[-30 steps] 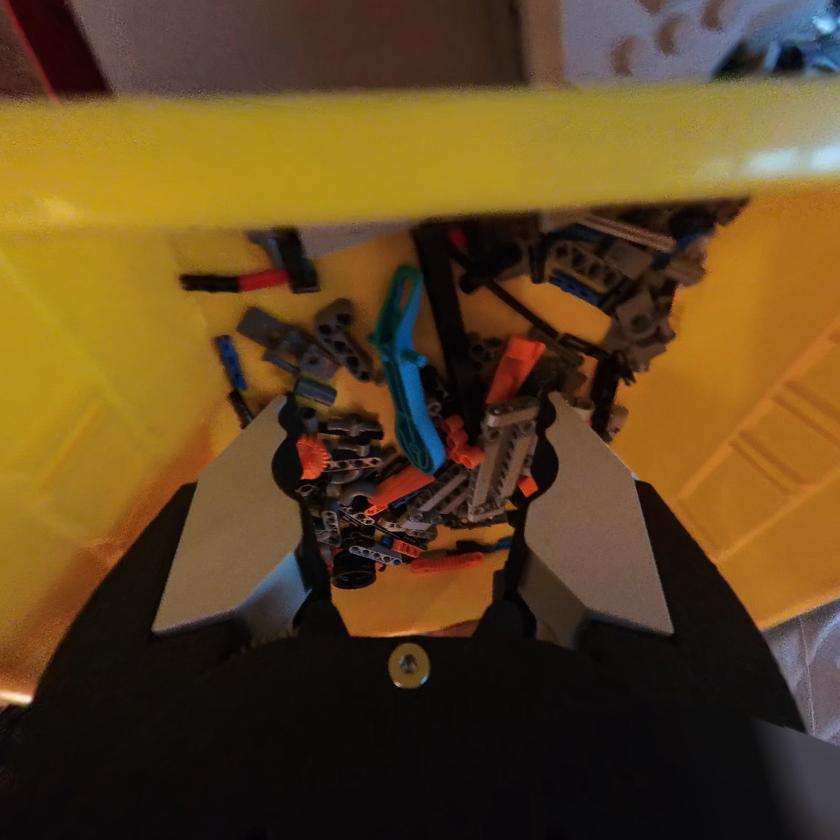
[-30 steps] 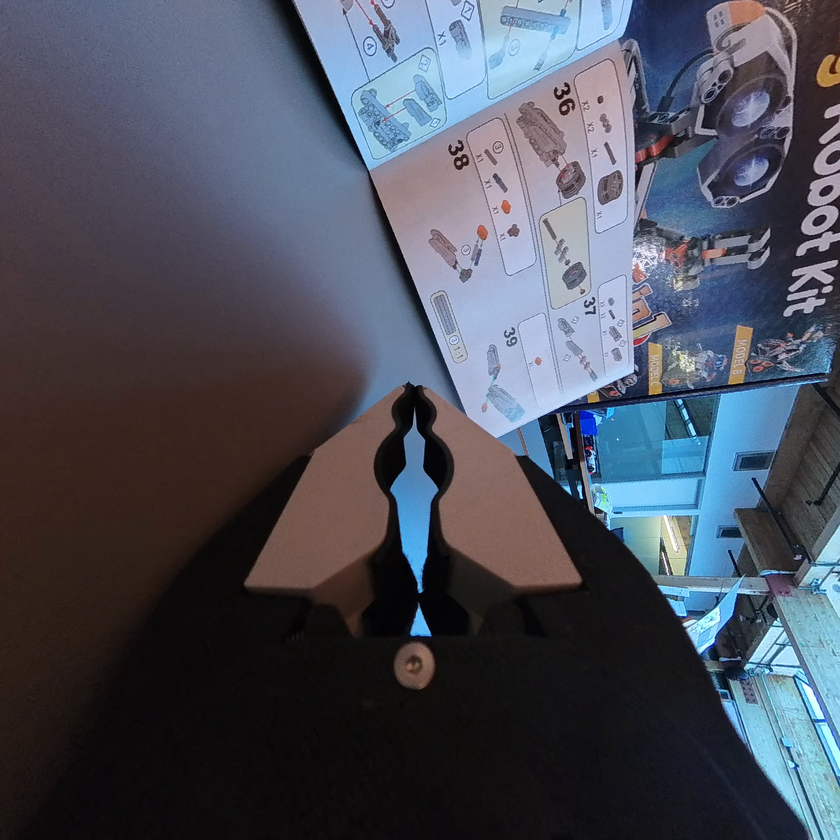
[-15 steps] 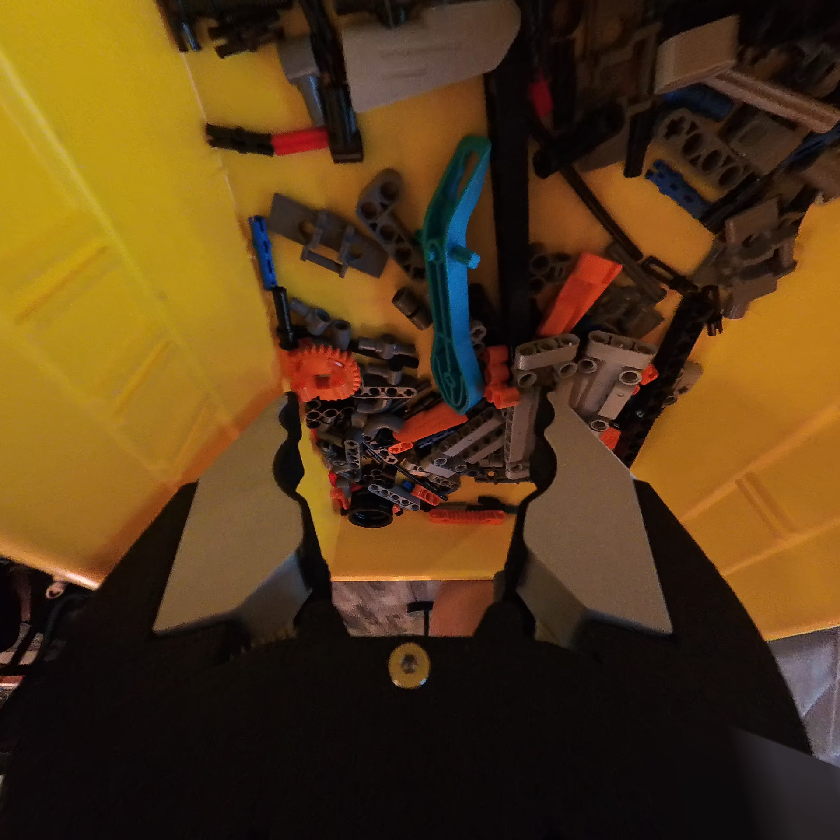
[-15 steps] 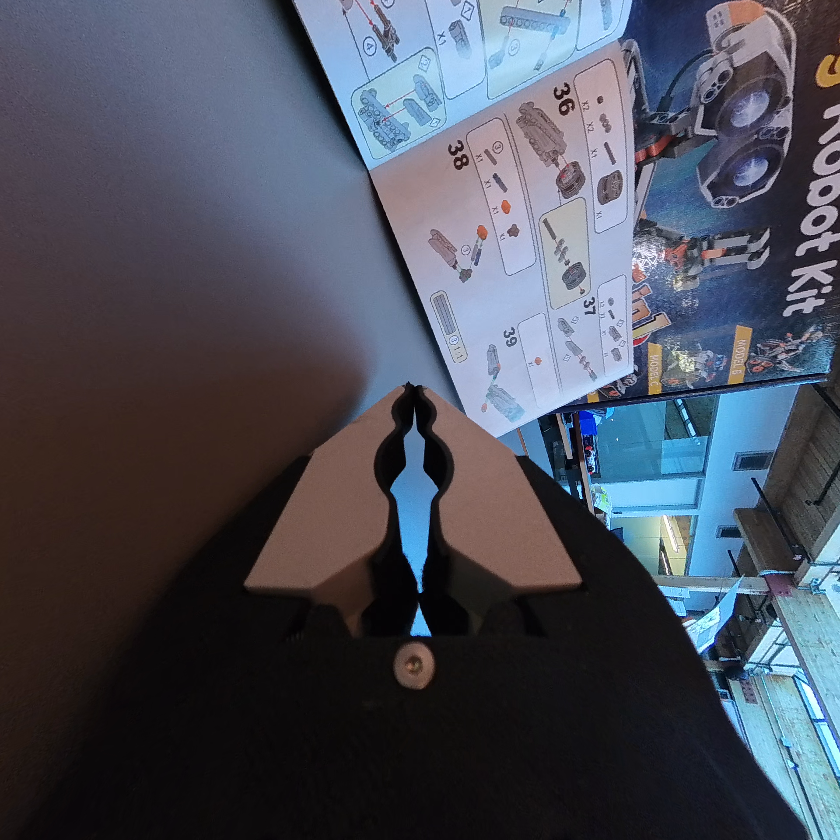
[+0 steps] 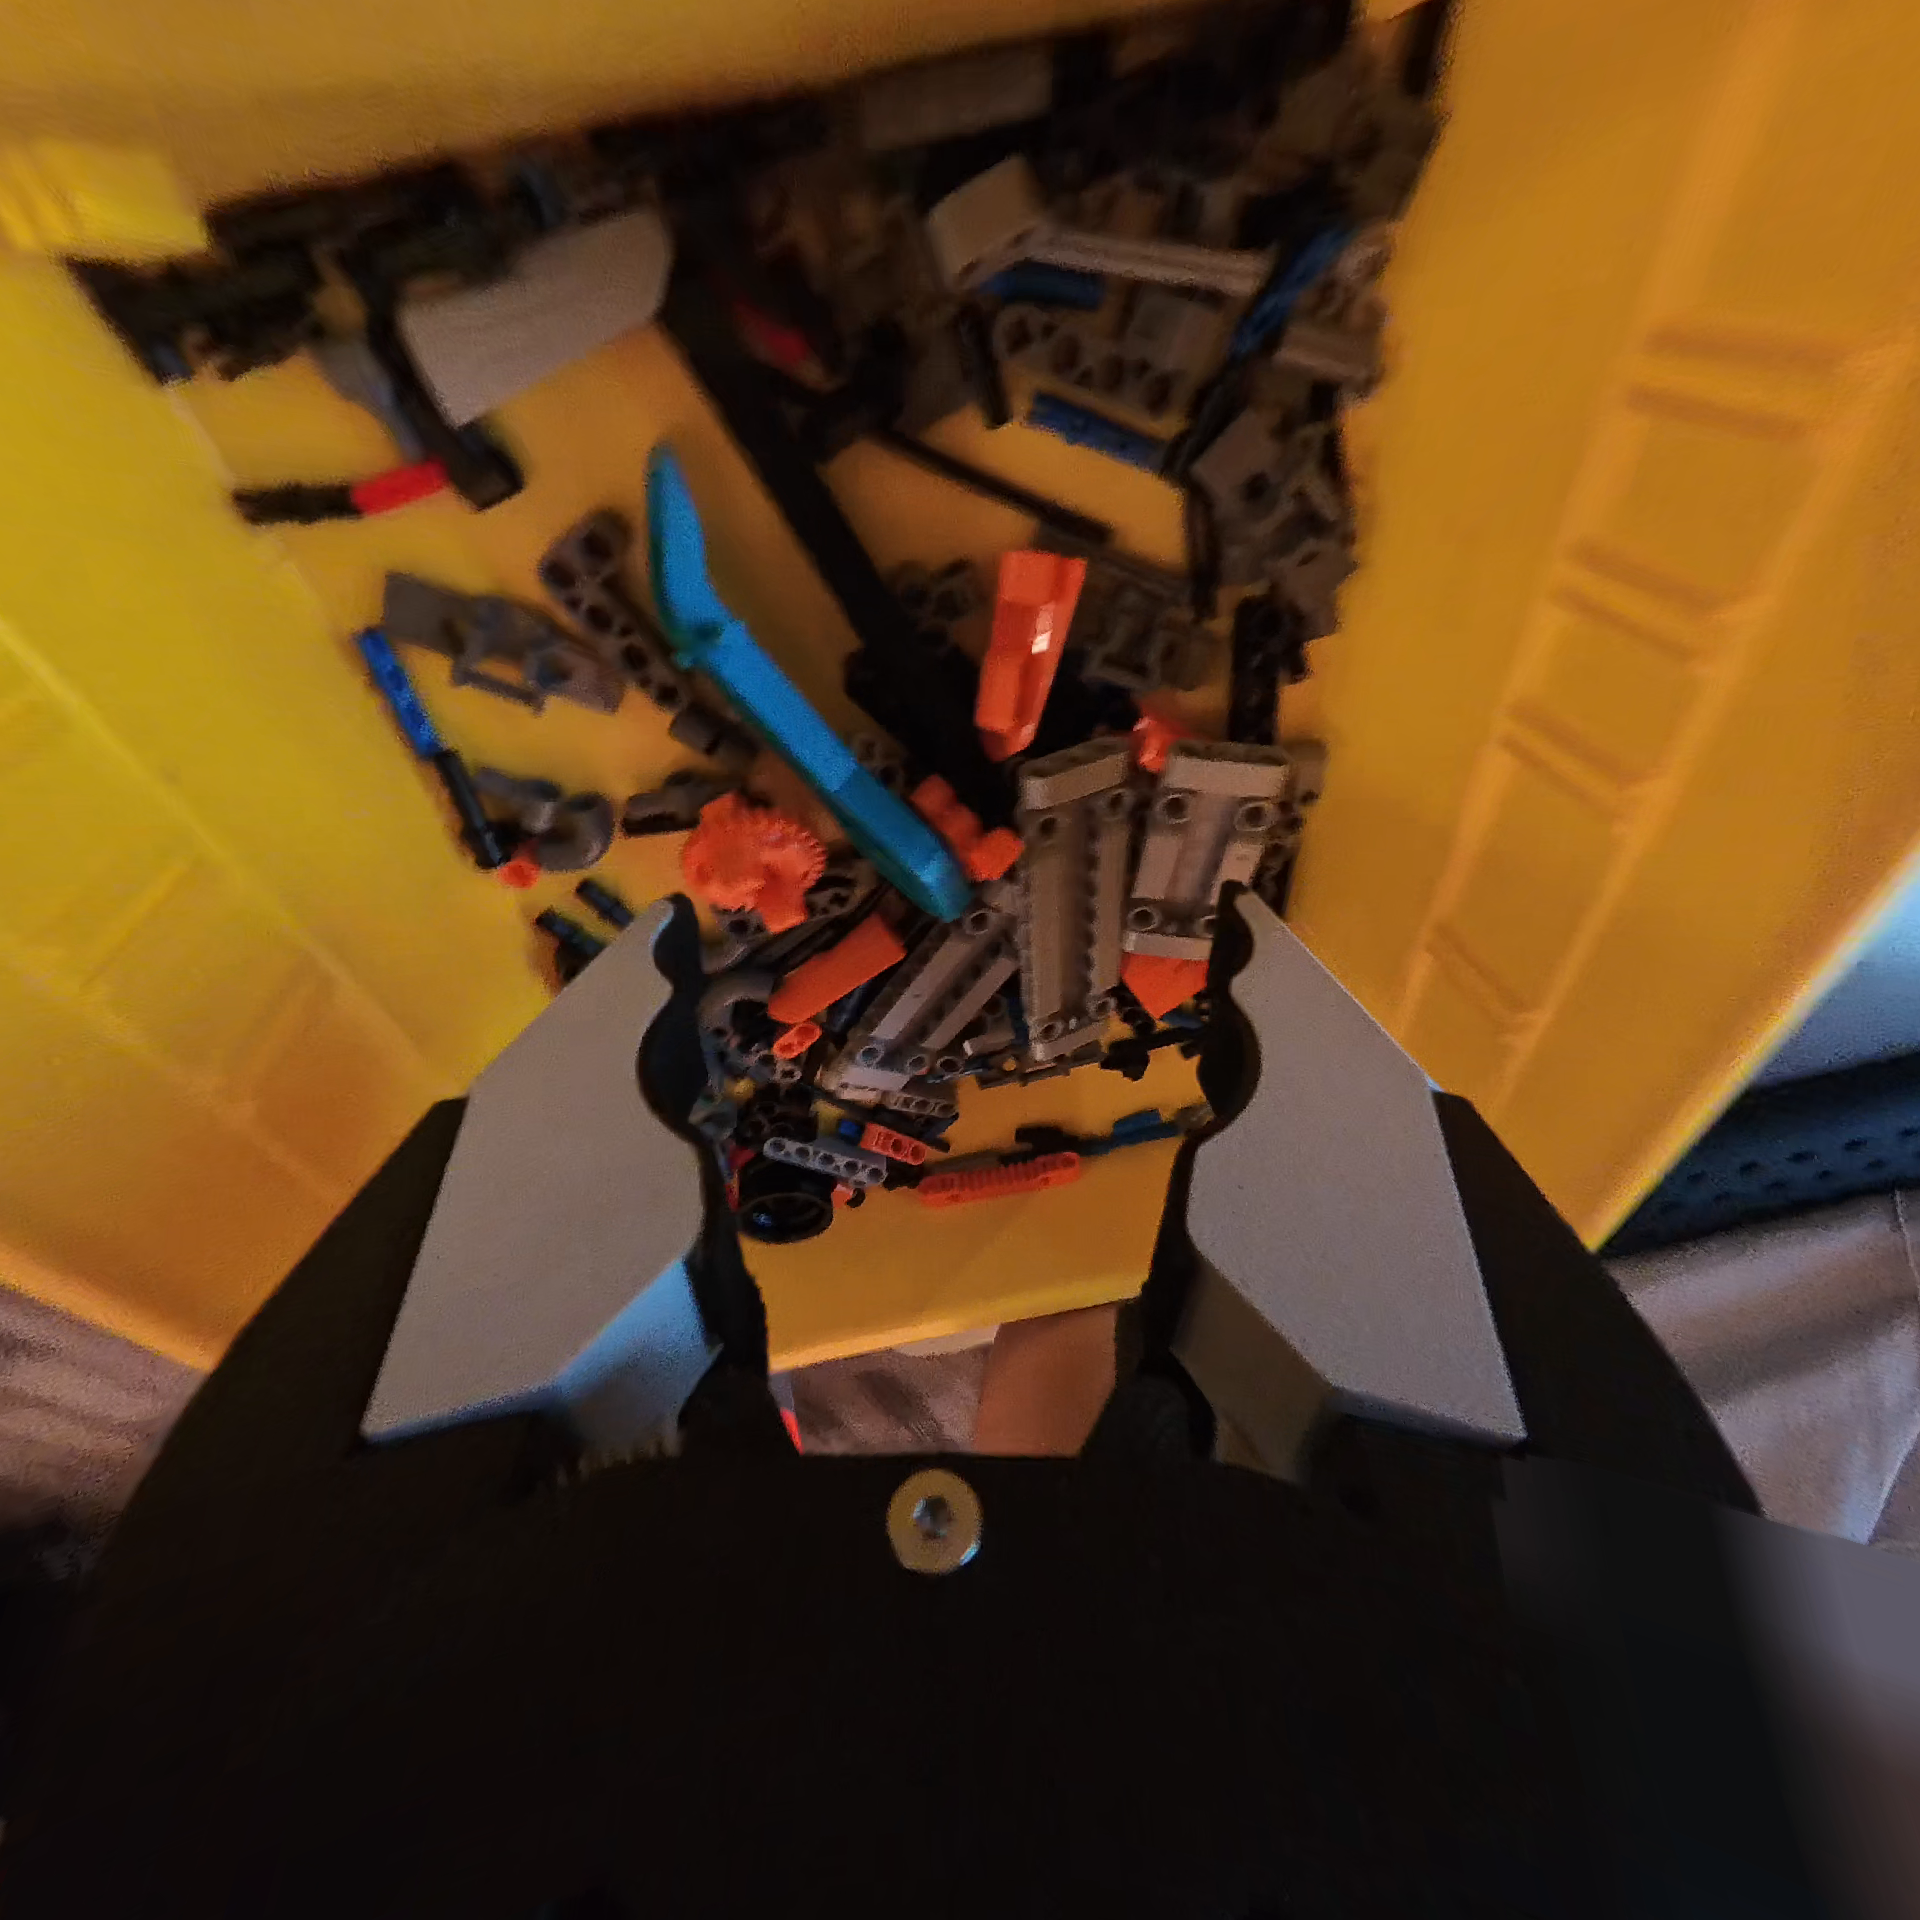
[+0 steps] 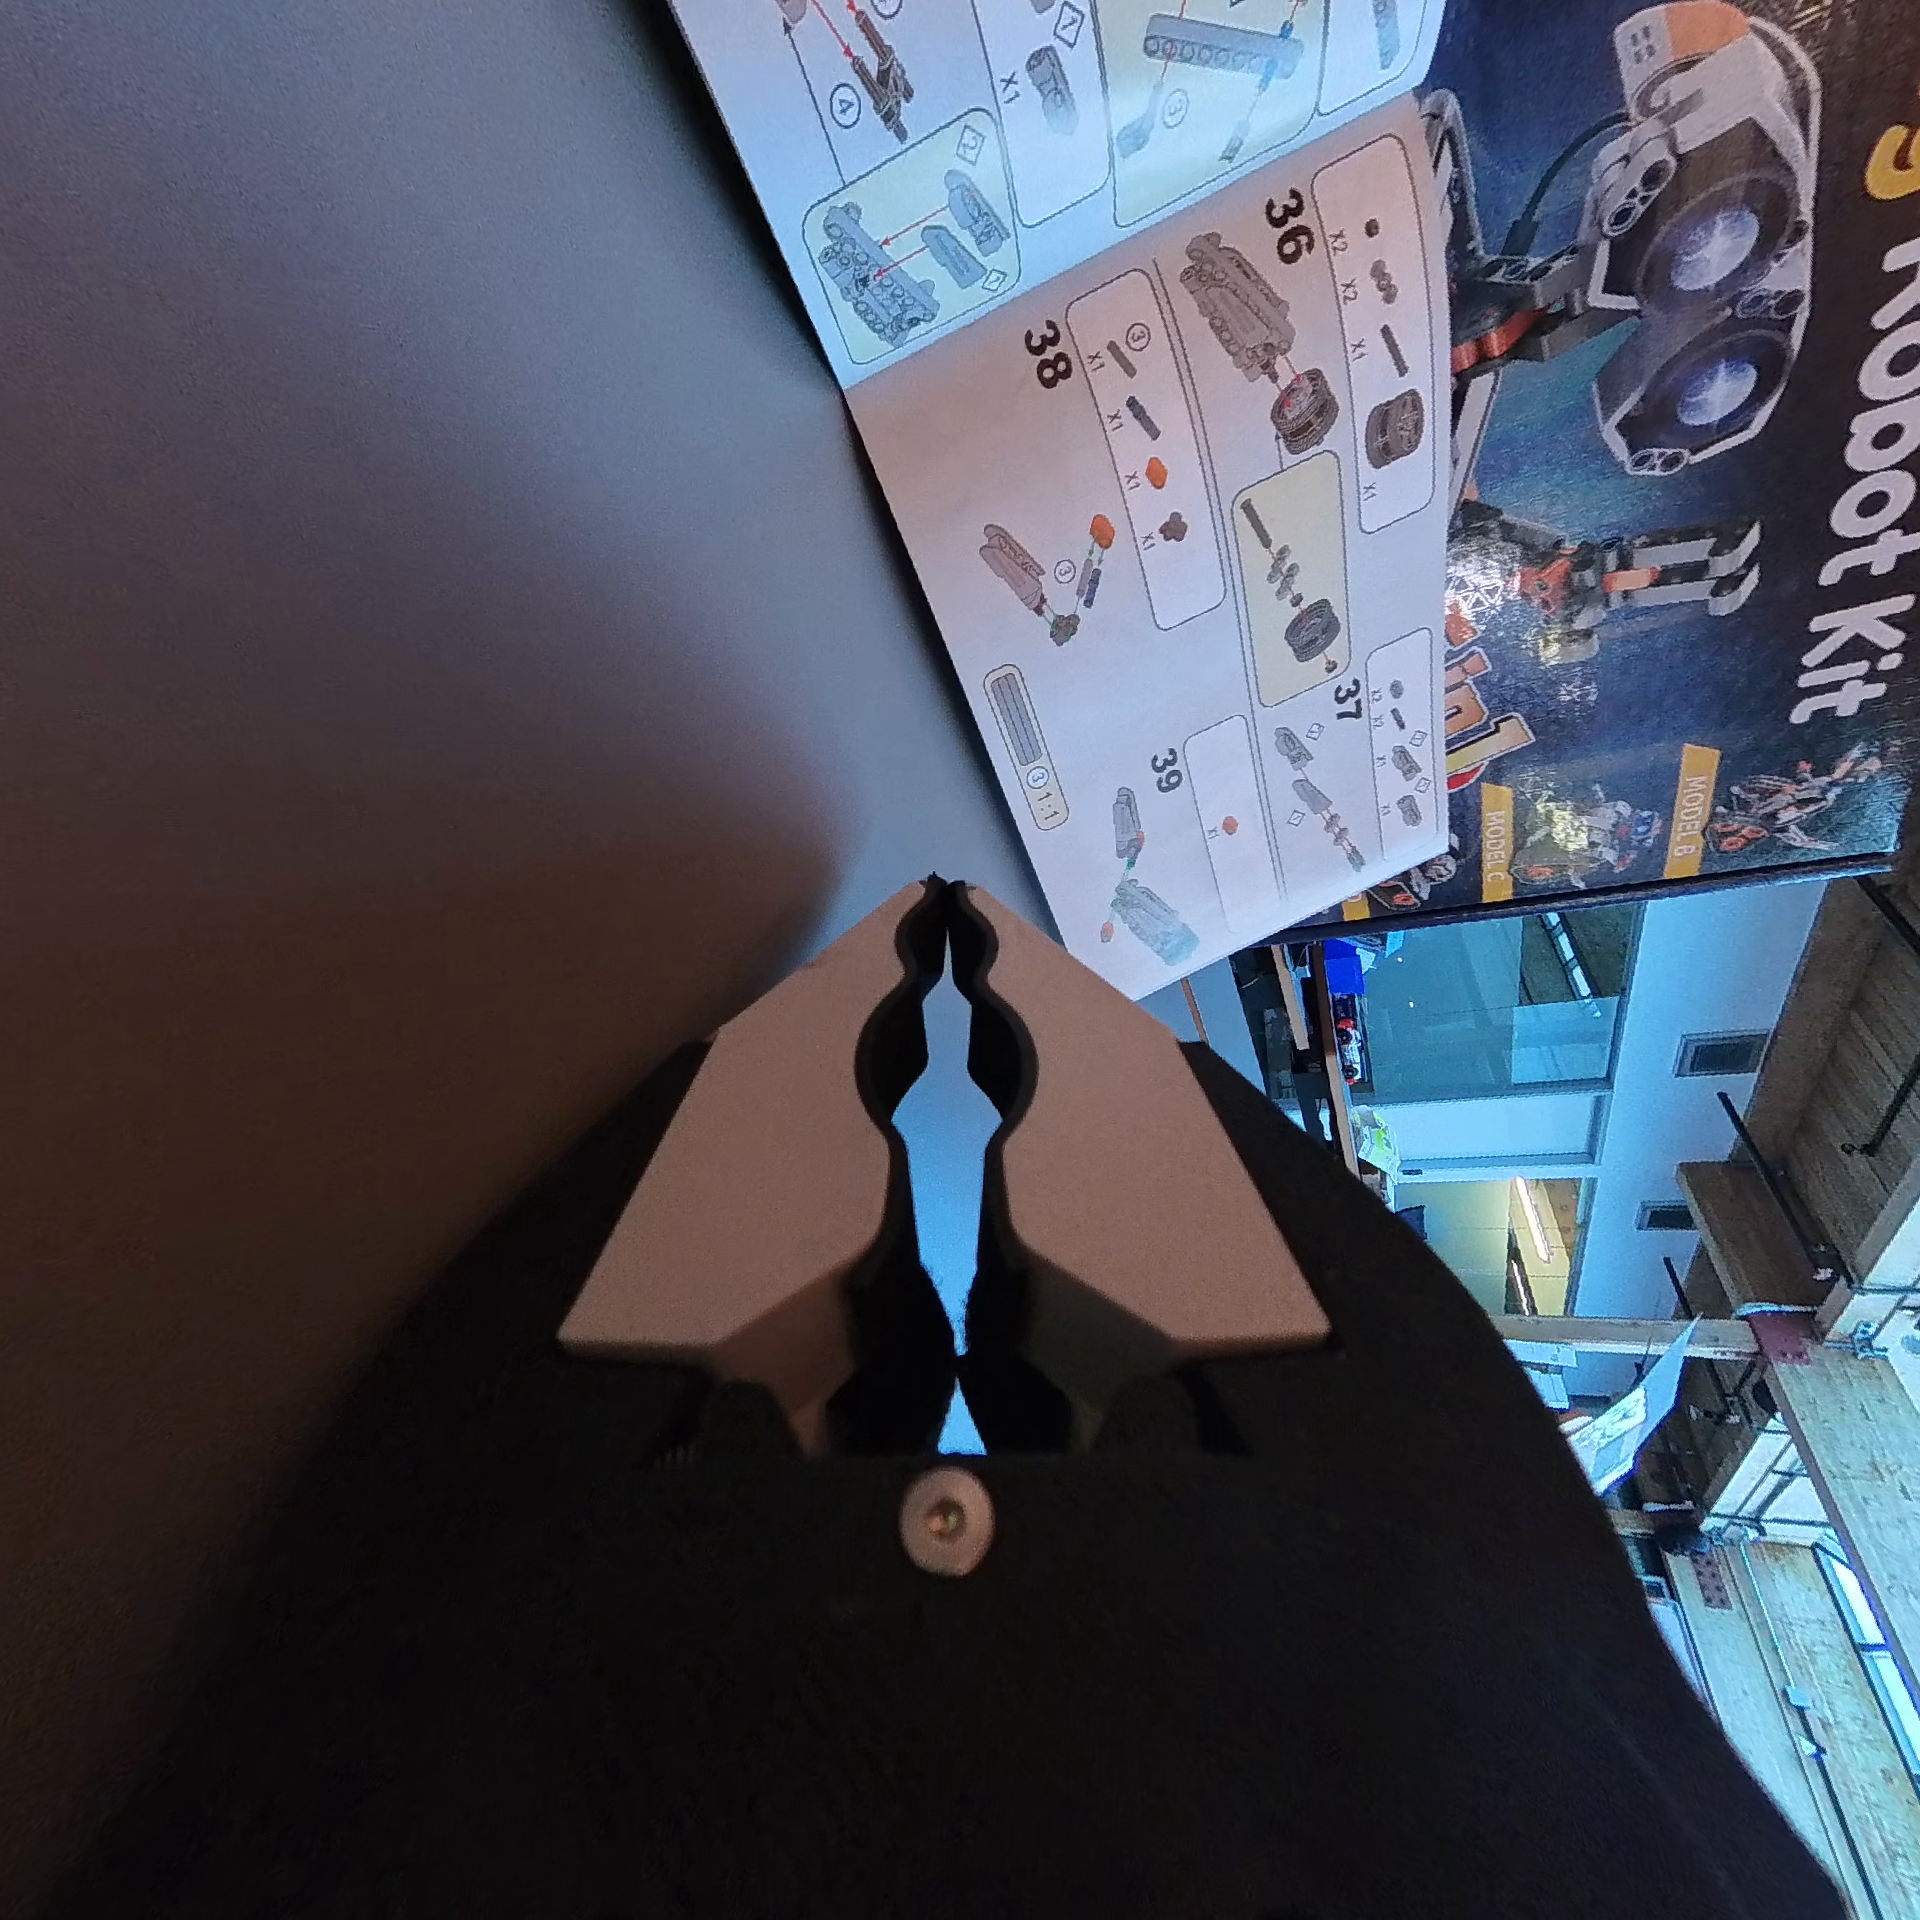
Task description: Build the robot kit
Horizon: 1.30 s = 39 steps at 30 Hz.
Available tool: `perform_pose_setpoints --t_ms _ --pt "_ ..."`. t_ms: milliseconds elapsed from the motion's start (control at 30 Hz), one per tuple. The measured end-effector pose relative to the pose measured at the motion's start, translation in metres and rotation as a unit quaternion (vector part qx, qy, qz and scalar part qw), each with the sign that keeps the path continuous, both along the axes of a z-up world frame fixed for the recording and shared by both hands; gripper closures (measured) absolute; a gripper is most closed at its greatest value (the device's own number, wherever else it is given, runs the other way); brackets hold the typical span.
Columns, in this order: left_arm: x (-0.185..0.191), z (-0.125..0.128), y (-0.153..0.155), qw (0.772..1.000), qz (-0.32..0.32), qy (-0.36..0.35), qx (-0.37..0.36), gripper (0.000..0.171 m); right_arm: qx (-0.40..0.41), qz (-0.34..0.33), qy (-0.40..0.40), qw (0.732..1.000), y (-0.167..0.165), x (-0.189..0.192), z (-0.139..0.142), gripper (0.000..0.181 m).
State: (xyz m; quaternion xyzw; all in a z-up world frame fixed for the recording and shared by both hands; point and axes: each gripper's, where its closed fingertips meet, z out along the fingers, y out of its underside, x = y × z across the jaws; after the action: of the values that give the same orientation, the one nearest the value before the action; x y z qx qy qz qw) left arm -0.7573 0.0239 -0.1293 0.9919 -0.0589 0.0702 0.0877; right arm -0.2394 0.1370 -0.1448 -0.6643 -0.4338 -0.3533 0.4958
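Note:
My left gripper (image 5: 951, 914) is open and empty, held over a yellow bin (image 5: 1621, 520) of loose building-kit parts. Nearest its fingertips lie light grey beams (image 5: 1070, 914), an orange gear (image 5: 753, 857), a long teal part (image 5: 790, 717) and an orange panel (image 5: 1023, 644). A small black wheel (image 5: 784, 1210) and an orange toothed strip (image 5: 997, 1179) lie lower between the fingers. My right gripper (image 6: 943, 885) is shut and empty, over a plain grey tabletop (image 6: 416, 520), apart from an open instruction booklet (image 6: 1195, 468).
More dark grey, black and blue parts (image 5: 1143, 343) fill the bin's far end. A dark kit box (image 6: 1683, 436) lies under the booklet at the right. Beyond the table edge a room with wooden structures (image 6: 1849, 1299) shows. About 55 cm separates my left fingertips from my right.
My left gripper has gone past the bin's yellow rim and moved in closer over the parts, swinging a little so the pile now sits between its fingers. The right gripper has not moved.

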Motion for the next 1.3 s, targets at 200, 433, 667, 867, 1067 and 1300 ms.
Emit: perform_pose_setpoints --t_ms 200,433,667,867,1067,1300 --pt "-0.026 -0.014 -0.025 0.995 0.056 0.035 -0.073 0.075 0.000 0.000 0.000 1.000 0.000 0.000 0.000 0.181" --pt "-0.040 -0.019 -0.048 0.987 0.087 0.063 -0.119 0.075 0.000 0.000 0.000 1.000 0.000 0.000 0.000 0.181" --pt "-0.033 -0.028 -0.059 0.983 0.071 0.036 -0.164 0.081 0.000 0.000 0.000 1.000 0.000 0.000 0.000 0.181" --pt "-0.005 -0.023 -0.052 0.990 -0.017 0.011 -0.138 0.121 0.000 0.000 0.000 1.000 0.000 0.000 0.000 0.181" --pt "-0.005 -0.012 -0.053 0.993 -0.011 0.006 -0.114 0.099 0.000 0.000 0.000 1.000 0.000 0.000 0.000 0.181" --pt "-0.027 -0.009 -0.031 0.996 0.056 0.022 -0.071 0.096 0.000 0.000 0.000 1.000 0.000 0.000 0.000 0.181"
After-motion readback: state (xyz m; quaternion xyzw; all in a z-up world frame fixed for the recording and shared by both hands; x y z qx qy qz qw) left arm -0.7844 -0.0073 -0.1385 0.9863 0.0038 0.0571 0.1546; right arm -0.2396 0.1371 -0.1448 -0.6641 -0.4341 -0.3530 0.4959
